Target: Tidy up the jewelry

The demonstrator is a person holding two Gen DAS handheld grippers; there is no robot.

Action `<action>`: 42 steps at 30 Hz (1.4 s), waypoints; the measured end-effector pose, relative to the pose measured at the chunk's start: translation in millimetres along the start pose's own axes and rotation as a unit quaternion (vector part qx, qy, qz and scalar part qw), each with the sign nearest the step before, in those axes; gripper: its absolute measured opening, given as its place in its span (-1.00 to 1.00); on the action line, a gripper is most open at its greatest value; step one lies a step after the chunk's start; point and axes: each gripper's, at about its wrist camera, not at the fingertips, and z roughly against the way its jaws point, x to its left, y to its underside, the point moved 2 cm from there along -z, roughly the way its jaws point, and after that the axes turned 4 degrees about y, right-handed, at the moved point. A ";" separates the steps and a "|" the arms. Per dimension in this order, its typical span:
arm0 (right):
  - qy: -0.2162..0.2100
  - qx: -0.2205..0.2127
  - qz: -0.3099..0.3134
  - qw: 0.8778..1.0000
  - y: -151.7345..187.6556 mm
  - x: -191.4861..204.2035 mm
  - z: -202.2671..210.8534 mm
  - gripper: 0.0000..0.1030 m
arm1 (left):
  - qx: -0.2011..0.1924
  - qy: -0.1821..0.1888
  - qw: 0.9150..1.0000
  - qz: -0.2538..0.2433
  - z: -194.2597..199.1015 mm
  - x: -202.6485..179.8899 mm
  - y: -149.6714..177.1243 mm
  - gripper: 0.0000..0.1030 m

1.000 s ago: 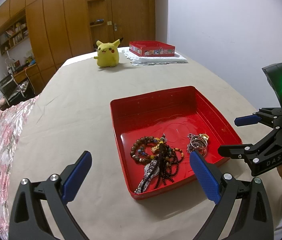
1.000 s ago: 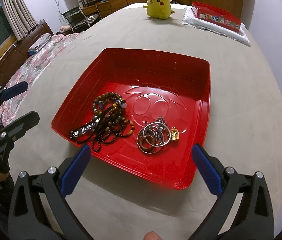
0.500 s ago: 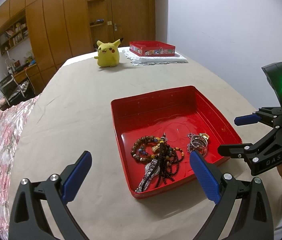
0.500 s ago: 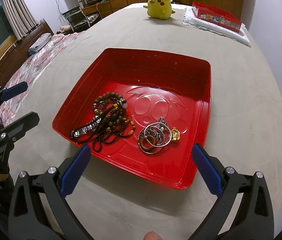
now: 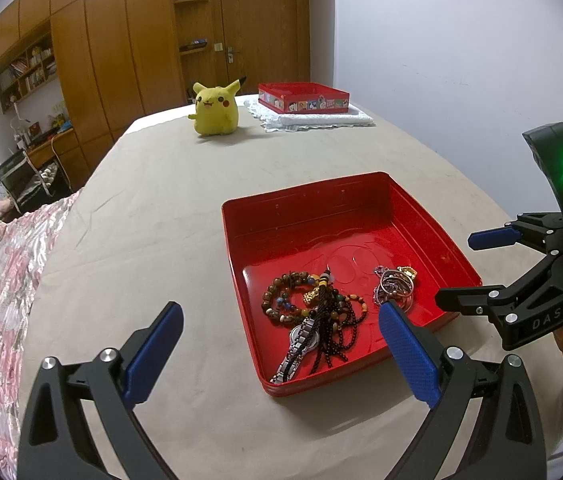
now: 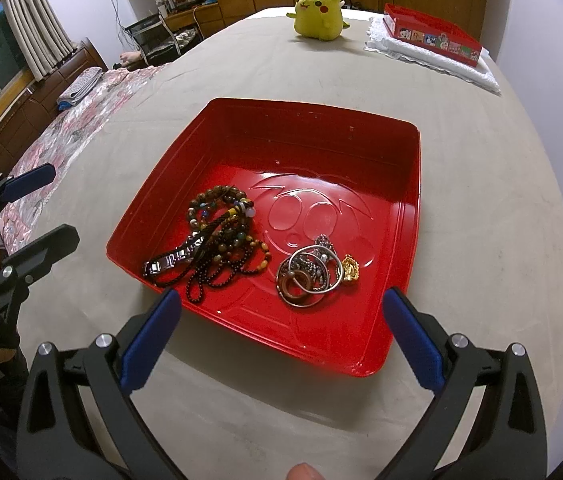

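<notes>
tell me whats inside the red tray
Beaded bracelets tangled over a watch, plus rings and a gold pendant. Anything beneath the tangle is hidden.

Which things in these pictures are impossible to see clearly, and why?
- Inside of the far red box: hidden by its own wall, both views.
- Beaded bracelets: piled together with the watch, count unclear.
- Rings and chain: overlapping, too small to separate.
- Left wrist view: the left gripper partly covers the red tray.

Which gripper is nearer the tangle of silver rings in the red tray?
Right. The right gripper hovers just before the silver rings; the left gripper sits toward the beaded bracelets.
</notes>
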 end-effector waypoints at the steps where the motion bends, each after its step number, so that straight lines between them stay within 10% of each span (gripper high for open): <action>1: 0.000 0.000 0.000 1.000 0.0 -0.2 0.1 0.94 | 0.000 0.000 1.000 0.000 0.6 0.1 0.0 0.90; 42: 0.002 -0.005 -0.001 1.000 2.8 -1.3 12.3 0.93 | -0.004 -0.002 1.000 -0.003 12.0 -1.8 -1.2 0.90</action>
